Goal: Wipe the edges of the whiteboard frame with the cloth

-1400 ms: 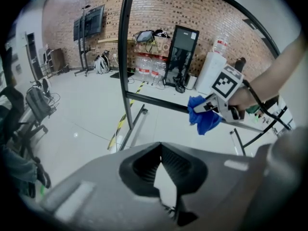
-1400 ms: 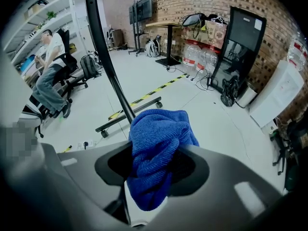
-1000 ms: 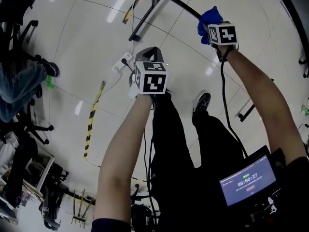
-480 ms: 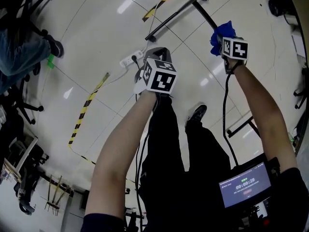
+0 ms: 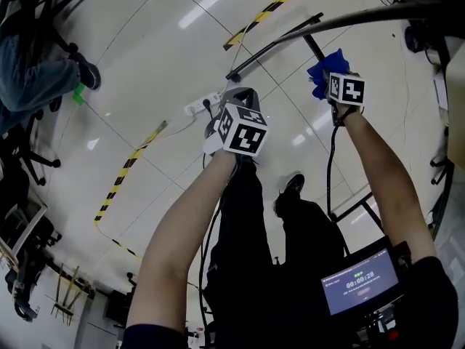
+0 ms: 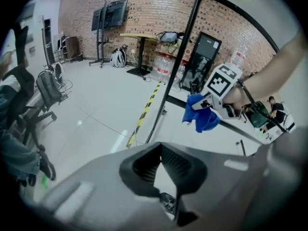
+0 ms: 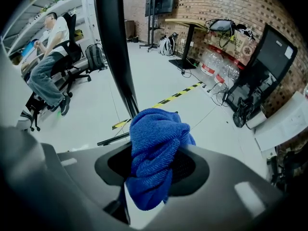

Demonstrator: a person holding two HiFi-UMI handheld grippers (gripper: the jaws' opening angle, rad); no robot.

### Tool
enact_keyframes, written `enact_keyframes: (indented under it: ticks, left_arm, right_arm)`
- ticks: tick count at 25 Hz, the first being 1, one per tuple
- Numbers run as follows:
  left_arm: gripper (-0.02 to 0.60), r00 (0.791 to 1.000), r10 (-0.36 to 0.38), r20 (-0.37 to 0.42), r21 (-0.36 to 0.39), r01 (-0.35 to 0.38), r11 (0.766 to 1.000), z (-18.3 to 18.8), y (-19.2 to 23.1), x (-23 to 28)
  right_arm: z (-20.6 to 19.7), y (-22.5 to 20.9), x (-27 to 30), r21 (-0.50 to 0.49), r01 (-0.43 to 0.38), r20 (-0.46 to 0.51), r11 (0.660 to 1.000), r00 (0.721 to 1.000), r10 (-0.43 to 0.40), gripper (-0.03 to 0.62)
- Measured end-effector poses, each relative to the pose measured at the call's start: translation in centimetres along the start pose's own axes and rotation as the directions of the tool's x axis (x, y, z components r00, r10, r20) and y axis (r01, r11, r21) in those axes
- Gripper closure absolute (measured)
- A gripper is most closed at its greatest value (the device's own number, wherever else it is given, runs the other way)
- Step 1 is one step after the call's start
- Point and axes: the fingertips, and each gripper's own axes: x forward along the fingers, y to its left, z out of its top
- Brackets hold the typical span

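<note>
Half the cloth (image 7: 156,129) hides, clamped in right hand-held gripper (image 7: 151,166); left hand-held gripper (image 6: 163,163) closed.

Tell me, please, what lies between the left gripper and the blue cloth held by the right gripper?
Only bare, glossy floor lies between the left gripper and the cloth, as the head view shows.

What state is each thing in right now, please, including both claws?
left claw: shut, empty.
blue cloth: bunched up, clamped between jaws.
right claw: shut on the blue cloth.
whiteboard frame: standing upright; contact with the cloth unclear.
chest screen: lit.
</note>
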Motion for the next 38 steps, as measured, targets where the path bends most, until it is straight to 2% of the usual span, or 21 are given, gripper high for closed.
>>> enact_keyframes:
  ticks: [8, 15, 18, 23, 30, 33, 36, 38]
  left_arm:
    - [0.577, 0.999, 0.041, -0.010, -0.029, -0.042, 0.999, 1.1, 2.2, 0.2]
    - [0.577, 0.997, 0.072, 0.022, -0.051, -0.070, 0.996, 2.5, 0.0, -0.5]
    - [0.577, 0.997, 0.061, 0.038, -0.055, -0.059, 0.997, 2.9, -0.3, -0.4]
    - [0.577, 1.000, 0.023, 0.005, -0.051, -0.023, 0.998, 2.5, 0.0, 1.3]
    - [0.577, 1.000, -0.027, -0.011, 0.013, 0.027, 1.000, 4.6, 1.1, 2.0]
    - [0.577, 0.999, -0.048, -0.003, 0.044, 0.048, 0.998, 5.8, 1.6, 2.0]
    - [0.574, 0.996, -0.086, 0.018, 0.143, 0.083, 0.986, 7.1, 1.2, 1.7]
    - [0.562, 0.991, -0.129, 0.035, 0.220, 0.118, 0.968, 8.1, 0.3, 1.8]
  right_arm:
    - [1.7, 0.9, 0.6, -0.093, 0.009, -0.020, 0.996, 1.000, -0.011, 0.403]
    - [4.0, 2.4, 1.3, -0.192, -0.020, 0.002, 0.981, 1.000, 0.020, 0.403]
    - [5.2, 2.9, 1.5, -0.216, -0.015, 0.005, 0.976, 1.000, 0.016, 0.402]
    - [5.7, 3.7, 1.6, -0.259, -0.021, -0.011, 0.966, 1.000, 0.019, 0.401]
    - [8.3, 5.7, 1.2, -0.348, 0.009, 0.044, 0.937, 0.999, 0.006, 0.401]
    - [8.7, 5.9, 0.9, -0.350, 0.029, 0.036, 0.936, 0.999, -0.017, 0.399]
    - [8.3, 5.9, 0.9, -0.316, 0.002, 0.036, 0.949, 0.999, 0.010, 0.401]
    - [7.9, 6.0, 0.9, -0.285, -0.053, 0.027, 0.957, 0.998, 0.064, 0.401]
